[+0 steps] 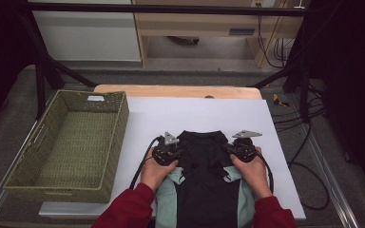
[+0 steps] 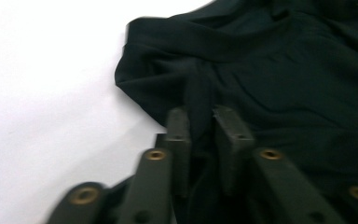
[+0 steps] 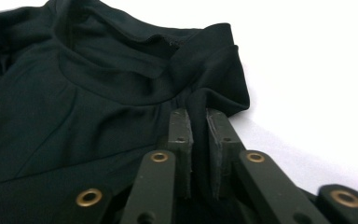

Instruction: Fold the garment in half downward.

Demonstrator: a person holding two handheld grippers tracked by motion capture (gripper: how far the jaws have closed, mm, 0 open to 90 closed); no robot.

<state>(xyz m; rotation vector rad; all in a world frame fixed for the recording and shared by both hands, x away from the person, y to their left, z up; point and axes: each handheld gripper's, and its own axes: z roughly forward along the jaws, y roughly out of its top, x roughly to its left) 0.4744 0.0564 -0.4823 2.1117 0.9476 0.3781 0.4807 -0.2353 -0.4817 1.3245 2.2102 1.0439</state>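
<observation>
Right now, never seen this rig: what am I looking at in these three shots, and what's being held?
No robot arm here: a person in red sleeves holds a handheld gripper in each hand. The high view looks down on the table; the other two pictures come from cameras riding on each gripper, looking along its black fingers. On the white sheet lies a black shirt with pale green sleeves; a woven basket sits to its left. The left gripper and right gripper are each shut on a fold of the shirt near its shoulders.
</observation>
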